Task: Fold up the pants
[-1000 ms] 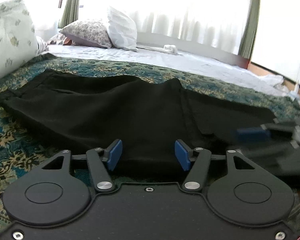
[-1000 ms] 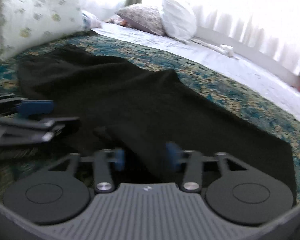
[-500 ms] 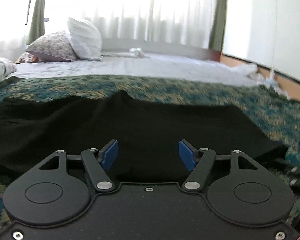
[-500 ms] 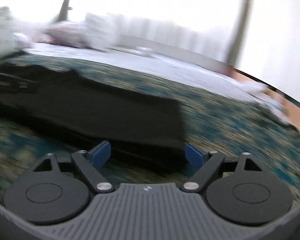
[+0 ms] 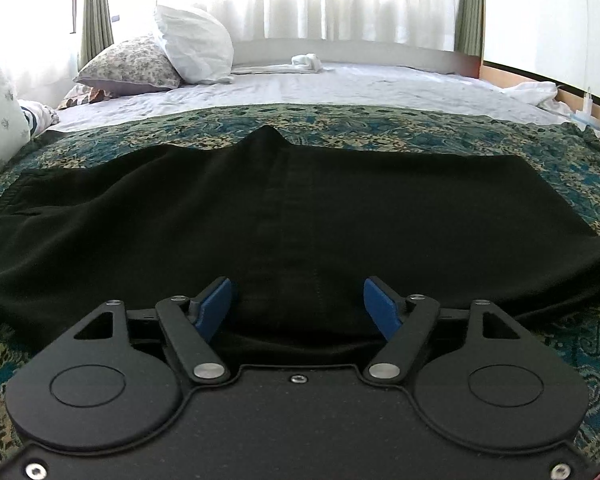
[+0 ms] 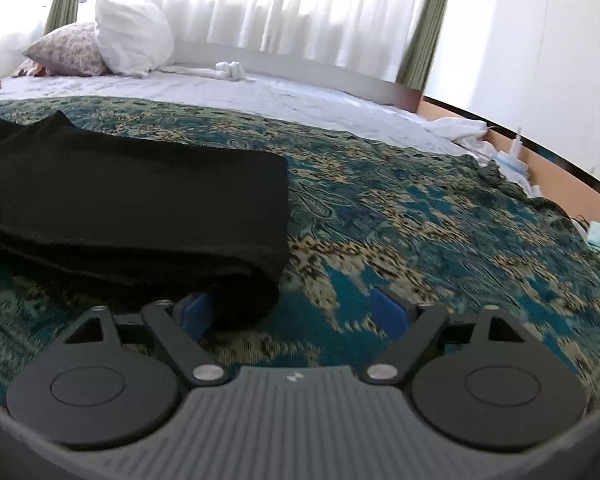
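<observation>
Left wrist view: left tool (image 5: 298,304) low over the near edge of the black fabric pants (image 5: 300,220), jaws spreading, blue pads clear of the cloth.
Pants here: stretched left to right across the teal-and-gold patterned bedspread (image 5: 380,132).
Far end: white pillow (image 5: 196,48) on the bed.
Right wrist view: right tool (image 6: 290,312) at the pants' (image 6: 140,200) folded right end, jaws closing, left pad beside the fold, not pinching.

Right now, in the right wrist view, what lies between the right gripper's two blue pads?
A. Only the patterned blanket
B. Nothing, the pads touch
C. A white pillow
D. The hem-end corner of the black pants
D: the black pants corner lies between the closing jaws of the right gripper.
</observation>
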{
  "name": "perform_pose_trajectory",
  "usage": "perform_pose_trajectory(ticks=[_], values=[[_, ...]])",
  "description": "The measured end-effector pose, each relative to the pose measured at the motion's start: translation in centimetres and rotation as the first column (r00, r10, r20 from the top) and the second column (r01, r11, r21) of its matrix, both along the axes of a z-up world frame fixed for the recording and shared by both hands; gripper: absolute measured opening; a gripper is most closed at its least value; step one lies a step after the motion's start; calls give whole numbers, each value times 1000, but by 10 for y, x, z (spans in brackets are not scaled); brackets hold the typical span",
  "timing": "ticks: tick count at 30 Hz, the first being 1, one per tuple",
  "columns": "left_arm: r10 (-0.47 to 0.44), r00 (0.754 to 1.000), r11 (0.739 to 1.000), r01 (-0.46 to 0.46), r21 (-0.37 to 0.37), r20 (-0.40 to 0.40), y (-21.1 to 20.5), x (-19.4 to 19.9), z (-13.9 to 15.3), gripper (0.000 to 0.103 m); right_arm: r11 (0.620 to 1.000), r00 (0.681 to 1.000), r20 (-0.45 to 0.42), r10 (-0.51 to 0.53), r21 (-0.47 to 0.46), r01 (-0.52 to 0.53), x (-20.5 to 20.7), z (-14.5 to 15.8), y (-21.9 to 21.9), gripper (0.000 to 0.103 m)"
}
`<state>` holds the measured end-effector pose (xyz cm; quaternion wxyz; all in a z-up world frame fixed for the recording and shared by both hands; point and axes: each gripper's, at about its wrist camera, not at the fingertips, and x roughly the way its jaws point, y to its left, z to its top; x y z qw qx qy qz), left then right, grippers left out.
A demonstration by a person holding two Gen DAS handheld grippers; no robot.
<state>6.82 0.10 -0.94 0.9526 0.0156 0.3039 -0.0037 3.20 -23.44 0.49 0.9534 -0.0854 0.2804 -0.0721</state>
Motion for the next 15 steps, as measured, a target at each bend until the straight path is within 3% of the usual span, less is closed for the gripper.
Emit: perform_pose_trajectory(ticks=[1, 4, 7, 15], values=[[2, 1000, 1000, -2, -1, 0, 0, 0, 0, 74, 1000, 1000, 3, -11, -2, 11, 1, 3, -3, 60], [4, 1000, 1000, -4, -5, -2, 4, -2, 2, 75, 999, 999, 45, 18, -48, -16, -10, 10, -9, 60], [2, 1000, 1000, -2, -9, -2, 5, 0, 2, 75, 986, 998, 2, 62, -157, -61, -14, -7, -4, 60], [1, 1000, 1000, -1, -12, 1, 5, 1, 1, 76, 992, 998, 28, 52, -118, -49, -17, -16, -12, 64]])
